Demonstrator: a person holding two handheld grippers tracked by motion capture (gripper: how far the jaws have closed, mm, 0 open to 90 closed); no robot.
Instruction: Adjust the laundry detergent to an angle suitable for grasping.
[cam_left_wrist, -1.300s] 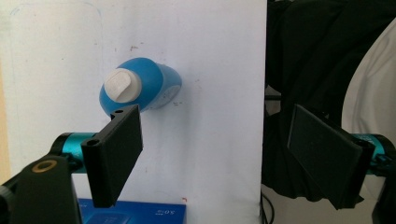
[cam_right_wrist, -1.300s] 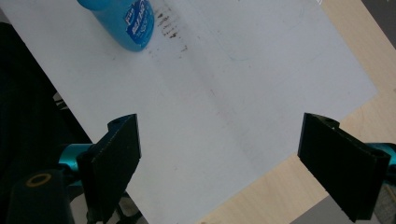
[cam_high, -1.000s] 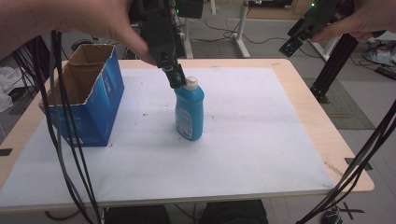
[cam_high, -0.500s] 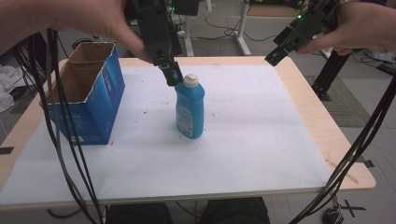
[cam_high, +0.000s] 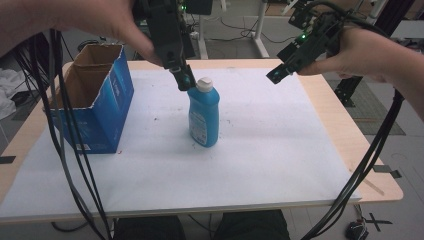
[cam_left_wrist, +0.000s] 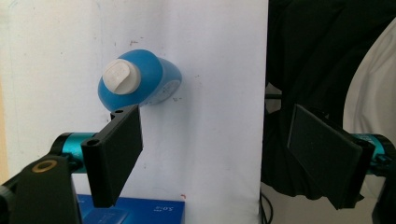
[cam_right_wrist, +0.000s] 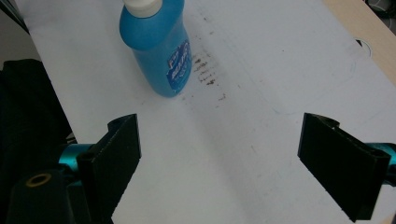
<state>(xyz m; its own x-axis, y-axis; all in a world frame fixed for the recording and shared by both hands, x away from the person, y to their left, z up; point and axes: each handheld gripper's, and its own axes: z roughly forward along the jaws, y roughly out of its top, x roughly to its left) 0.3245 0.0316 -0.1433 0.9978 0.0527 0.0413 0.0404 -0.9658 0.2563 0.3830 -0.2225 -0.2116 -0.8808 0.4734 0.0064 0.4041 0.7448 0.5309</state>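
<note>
Blue bottle (cam_high: 203, 116) with a white cap stands upright on the white table (cam_high: 280, 150), just under and beside the left gripper (cam_high: 184, 80), whose jaws are spread wide. The right gripper (cam_high: 278, 75), also spread wide, hangs well away from it.

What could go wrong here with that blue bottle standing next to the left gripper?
The left gripper hangs open right beside the white cap of the upright blue bottle. A sideways nudge there could tip the tall, narrow bottle over. The open blue box stands close on that side, so a wide swing of the hand might also bump it.
</note>
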